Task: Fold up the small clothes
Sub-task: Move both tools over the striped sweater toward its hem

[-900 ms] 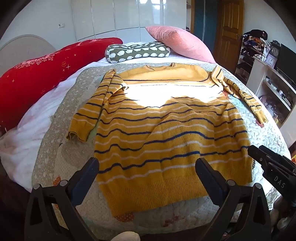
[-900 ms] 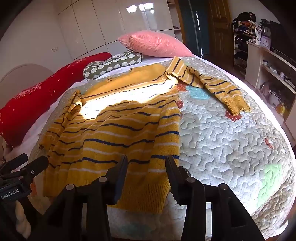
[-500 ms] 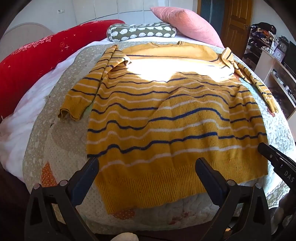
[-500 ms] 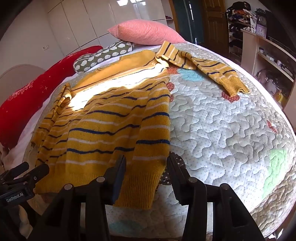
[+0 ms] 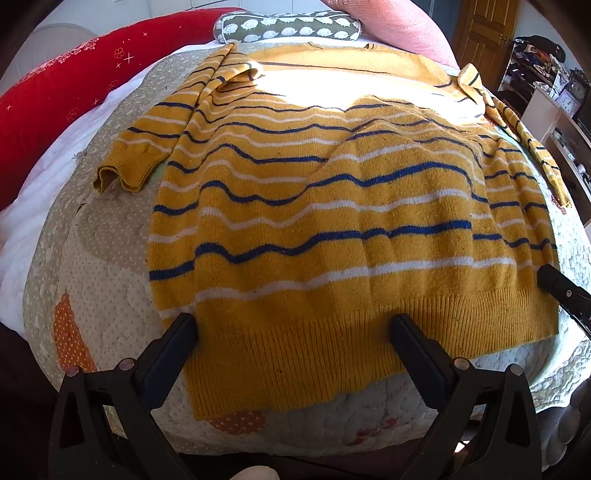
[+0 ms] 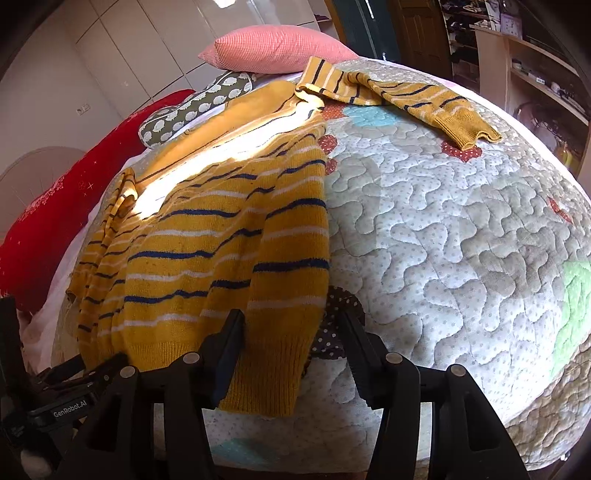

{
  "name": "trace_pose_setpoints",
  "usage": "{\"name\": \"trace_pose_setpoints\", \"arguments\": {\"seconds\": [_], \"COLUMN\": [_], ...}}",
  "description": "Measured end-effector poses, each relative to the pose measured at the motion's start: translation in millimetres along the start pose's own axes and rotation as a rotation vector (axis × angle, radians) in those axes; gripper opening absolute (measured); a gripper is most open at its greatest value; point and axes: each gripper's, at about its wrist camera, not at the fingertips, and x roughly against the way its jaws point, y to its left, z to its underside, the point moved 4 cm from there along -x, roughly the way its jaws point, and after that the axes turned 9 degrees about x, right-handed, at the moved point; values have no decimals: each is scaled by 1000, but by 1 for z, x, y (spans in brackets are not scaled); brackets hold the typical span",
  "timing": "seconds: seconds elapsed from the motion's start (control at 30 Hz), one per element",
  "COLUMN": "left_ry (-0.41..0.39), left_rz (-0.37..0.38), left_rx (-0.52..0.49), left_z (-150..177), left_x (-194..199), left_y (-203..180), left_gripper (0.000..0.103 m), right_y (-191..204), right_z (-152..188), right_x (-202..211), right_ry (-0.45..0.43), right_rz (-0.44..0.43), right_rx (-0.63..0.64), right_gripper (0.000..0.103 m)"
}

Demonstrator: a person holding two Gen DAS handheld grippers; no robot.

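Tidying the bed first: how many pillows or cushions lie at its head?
3: red bolster on the left, green patterned cushion beyond the sweater's collar, pink pillow beside it. Others may be hidden.

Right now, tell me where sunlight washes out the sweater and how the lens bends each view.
Left wrist view: a sun patch blows out the striped sweater near its collar, stripes vanish there; fisheye bulges the quilt into a dome, corners black. Right wrist view: the same glare crosses the sweater's upper part; the quilt curves strongly; the cupboards behind show reflections.
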Motion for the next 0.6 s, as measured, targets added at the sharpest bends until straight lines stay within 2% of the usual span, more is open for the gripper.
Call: {"name": "trace_pose_setpoints", "arguments": {"seconds": [0.1, 0.2, 0.27, 0.33, 0.4, 0.47, 0.53, 0.6], "left_ry": [-1, 4, 12, 12, 2, -20, -56, -97], "left_rz": [11, 34, 33, 46, 80, 125, 154, 148], "left_rx": [2, 10, -15, -17, -17, -8, 21, 67], "left_z": [1, 3, 4, 7, 10, 10, 5, -1], "left_x": [-2, -3, -2, 2, 13, 27, 43, 56], "left_y": [2, 5, 4, 5, 5, 8, 16, 31], "left_gripper": [103, 103, 103, 103, 98, 88, 88, 88], "right_y": [-3, -1, 2, 6, 11, 18, 20, 18], "right_z": [2, 2, 1, 0, 0, 2, 4, 4], "right_x": [0, -3, -5, -9, -11, -12, -11, -6], "right_ry": [-5, 17, 26, 41, 51, 55, 48, 39], "right_rz": [-38, -94, -159, -209, -195, -171, -157, -155], "right_rx": [-28, -26, -20, -12, 24, 85, 124, 115], "right_gripper": [61, 73, 91, 101, 102, 102, 102, 99]}}
